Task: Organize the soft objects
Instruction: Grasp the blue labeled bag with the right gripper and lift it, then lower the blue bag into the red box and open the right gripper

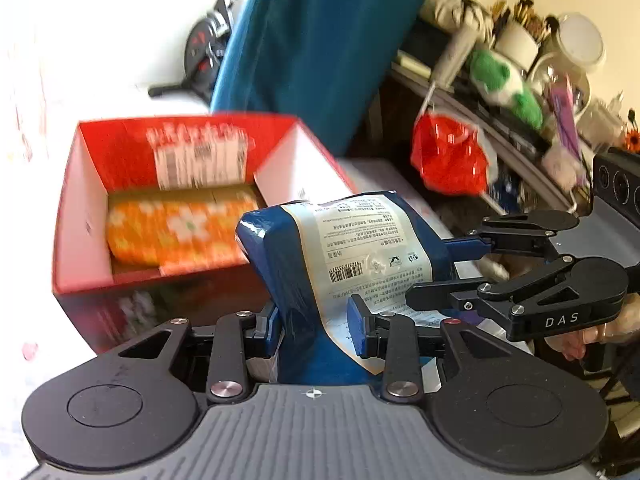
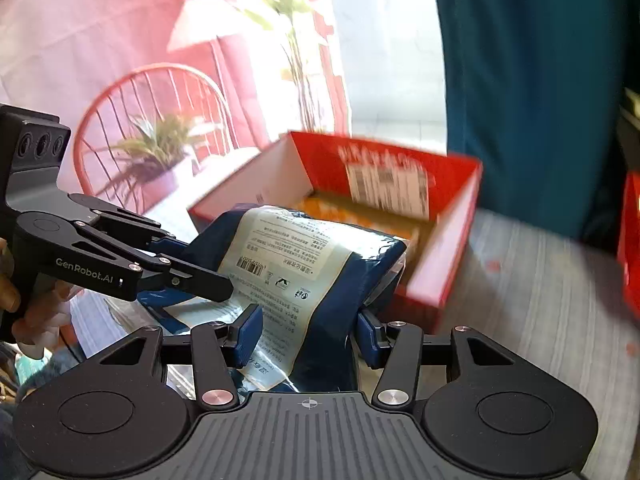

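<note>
In the left wrist view, the left gripper [image 1: 316, 330] squeezes a blue pack [image 1: 340, 248] at the bottom middle. The right gripper [image 1: 448, 268] pinches the pack's right end. A red box [image 1: 80, 200] sits at the left, with an orange pack [image 1: 176, 236] inside.

In the right wrist view, the right gripper [image 2: 308, 334] squeezes the pack at the middle. The left gripper [image 2: 200, 264] holds its left end. The box is behind the pack, on the tabletop [image 2: 540, 300].

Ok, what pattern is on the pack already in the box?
Orange pack with white flowers; left wrist view shows it best.
</note>
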`<state>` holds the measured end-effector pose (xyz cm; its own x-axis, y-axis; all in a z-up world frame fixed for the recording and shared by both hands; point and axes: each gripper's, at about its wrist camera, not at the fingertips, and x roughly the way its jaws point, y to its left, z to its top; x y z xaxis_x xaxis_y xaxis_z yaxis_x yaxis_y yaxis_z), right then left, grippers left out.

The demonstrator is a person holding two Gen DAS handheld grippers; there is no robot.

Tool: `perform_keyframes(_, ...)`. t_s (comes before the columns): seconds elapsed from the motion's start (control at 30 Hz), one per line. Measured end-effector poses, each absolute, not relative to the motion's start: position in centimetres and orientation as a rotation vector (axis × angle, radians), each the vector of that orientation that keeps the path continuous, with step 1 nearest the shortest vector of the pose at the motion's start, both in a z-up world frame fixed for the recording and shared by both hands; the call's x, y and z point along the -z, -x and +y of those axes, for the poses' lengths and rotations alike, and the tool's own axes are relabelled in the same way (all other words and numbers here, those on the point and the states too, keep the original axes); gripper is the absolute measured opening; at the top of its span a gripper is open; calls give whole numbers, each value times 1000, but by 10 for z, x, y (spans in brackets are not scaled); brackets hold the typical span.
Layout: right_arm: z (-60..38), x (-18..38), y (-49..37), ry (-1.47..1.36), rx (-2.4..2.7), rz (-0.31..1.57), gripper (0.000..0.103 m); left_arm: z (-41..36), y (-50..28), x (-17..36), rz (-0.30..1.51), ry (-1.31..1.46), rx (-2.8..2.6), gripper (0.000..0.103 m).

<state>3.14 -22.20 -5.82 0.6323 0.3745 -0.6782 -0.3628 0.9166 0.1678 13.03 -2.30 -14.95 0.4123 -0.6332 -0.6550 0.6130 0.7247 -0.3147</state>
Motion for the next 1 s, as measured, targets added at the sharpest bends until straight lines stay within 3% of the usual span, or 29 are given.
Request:
perform_keyframes(0.43, -187, 42, -110, 209, -410, 692, 47, -20, -207, 119, 750, 39, 694, 36)
perform_keyframes(1.0, -176, 114, -230, 299, -350, 879, 46, -46, -321, 177, 960, 11, 587, 36)
